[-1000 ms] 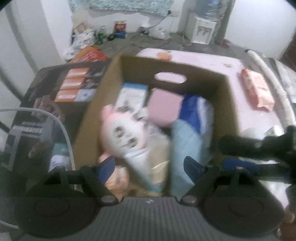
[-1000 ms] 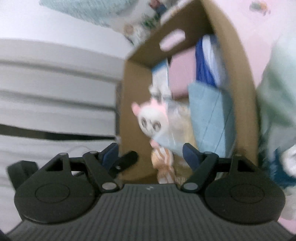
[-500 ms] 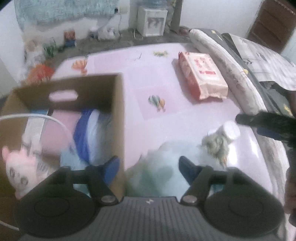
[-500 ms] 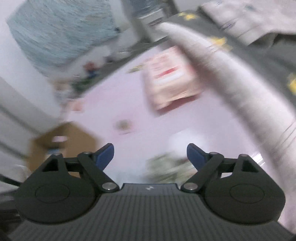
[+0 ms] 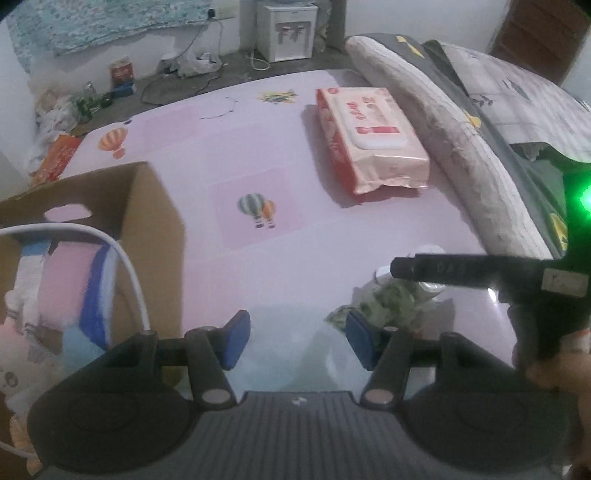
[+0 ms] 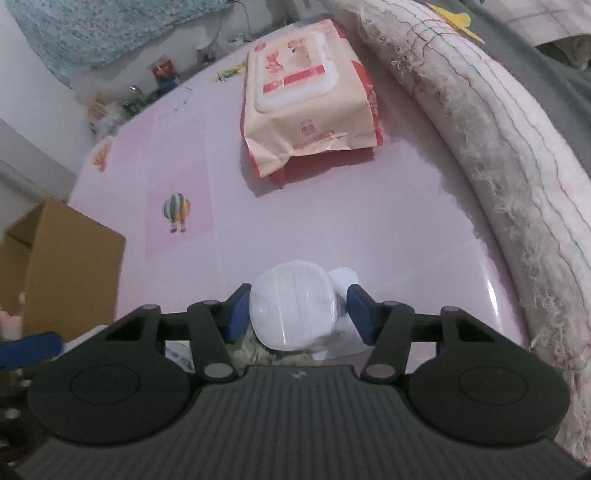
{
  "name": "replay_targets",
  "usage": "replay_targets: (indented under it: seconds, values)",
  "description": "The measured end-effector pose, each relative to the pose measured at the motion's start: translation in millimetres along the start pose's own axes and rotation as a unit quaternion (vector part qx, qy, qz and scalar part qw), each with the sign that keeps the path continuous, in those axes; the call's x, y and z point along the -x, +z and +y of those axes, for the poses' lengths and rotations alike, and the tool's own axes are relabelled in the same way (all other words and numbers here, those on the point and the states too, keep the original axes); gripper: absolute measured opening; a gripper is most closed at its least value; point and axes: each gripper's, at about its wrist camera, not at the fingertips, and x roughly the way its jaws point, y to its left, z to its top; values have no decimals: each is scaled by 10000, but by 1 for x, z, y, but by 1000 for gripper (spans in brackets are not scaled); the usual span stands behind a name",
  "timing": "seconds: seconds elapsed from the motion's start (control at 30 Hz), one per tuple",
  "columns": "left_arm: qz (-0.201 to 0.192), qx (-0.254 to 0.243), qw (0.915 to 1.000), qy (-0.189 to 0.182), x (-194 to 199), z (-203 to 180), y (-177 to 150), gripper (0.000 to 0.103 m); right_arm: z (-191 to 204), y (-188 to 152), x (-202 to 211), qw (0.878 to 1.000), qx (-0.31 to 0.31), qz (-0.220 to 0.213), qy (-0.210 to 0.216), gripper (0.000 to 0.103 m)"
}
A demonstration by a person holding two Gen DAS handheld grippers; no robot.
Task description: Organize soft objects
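A cardboard box (image 5: 155, 206) on the pink mat holds soft things: a pink cloth, a blue cloth, a white plush. It also shows in the right wrist view (image 6: 62, 251). My left gripper (image 5: 293, 341) is open over a pale blue soft item (image 5: 291, 354) next to the box. My right gripper (image 6: 295, 314) is open, its jaws either side of a white plastic-wrapped bundle (image 6: 293, 308) with a greenish patterned cloth (image 5: 388, 301) under it. A pink wet-wipes pack (image 6: 306, 107) lies farther back and also shows in the left wrist view (image 5: 369, 136).
A rolled white blanket (image 6: 498, 158) runs along the mat's right edge, with grey bedding behind it. A white cable (image 5: 122, 266) hangs over the box. Clutter and a water dispenser (image 5: 286, 29) stand on the floor beyond the mat (image 5: 236, 147).
Both grippers swung away from above the box to the right. The left one now hangs over the pale blue item, the right one over the white bundle.
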Motion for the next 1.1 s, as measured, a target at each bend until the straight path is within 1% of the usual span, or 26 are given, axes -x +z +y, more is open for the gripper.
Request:
replay_targets:
  seconds: [0.07, 0.1, 0.2, 0.27, 0.3, 0.37, 0.43, 0.53, 0.63, 0.7, 0.77, 0.83, 0.9, 1.0, 1.1]
  values:
    - [-5, -51, 9999, -101, -3, -9, 3, 59, -14, 5, 3, 9995, -236, 16, 212, 55]
    - [-7, -82, 9998, -164, -5, -13, 5, 59, -25, 7, 5, 9983, -438, 26, 395, 55]
    - [-35, -157, 9991, -384, -9, -27, 10, 59, -63, 12, 5, 9879, -1195, 98, 988, 55]
    - [-23, -200, 9983, -548, -13, -36, 13, 59, -83, 14, 8, 9809, -1519, 98, 1212, 57]
    - [5, -246, 9977, -626, -16, -41, 15, 59, -89, 15, 11, 9803, -1562, 76, 1206, 61]
    - [60, -364, 9966, -743, -23, -51, 19, 59, -98, 17, 16, 9824, -1560, -30, 1027, 62]
    - [93, -462, 9954, -838, -29, -60, 21, 59, -103, 18, 23, 9845, -1515, -106, 872, 63]
    - [212, -537, 9924, -1084, -43, -73, 27, 61, -106, 19, 29, 9901, -1312, -176, 470, 63]
    - [265, -588, 9893, -1306, -53, -86, 31, 61, -107, 18, 28, 9925, -1161, -197, 330, 61]
    - [269, -677, 9870, -1435, -59, -96, 34, 61, -108, 17, 27, 9928, -1135, -223, 327, 60]
    - [278, -770, 9854, -1490, -66, -105, 37, 59, -109, 18, 28, 9928, -1124, -240, 350, 56]
    - [305, -804, 9841, -1553, -73, -112, 39, 56, -113, 18, 27, 9913, -1204, -214, 482, 48]
    - [375, -794, 9823, -1652, -79, -117, 40, 51, -117, 19, 29, 9897, -1288, -175, 600, 44]
    - [325, -781, 9835, -1602, -78, -123, 40, 51, -118, 19, 30, 9892, -1290, -152, 680, 38]
    - [290, -654, 9825, -1722, -71, -123, 40, 49, -122, 19, 32, 9888, -1301, -178, 713, 37]
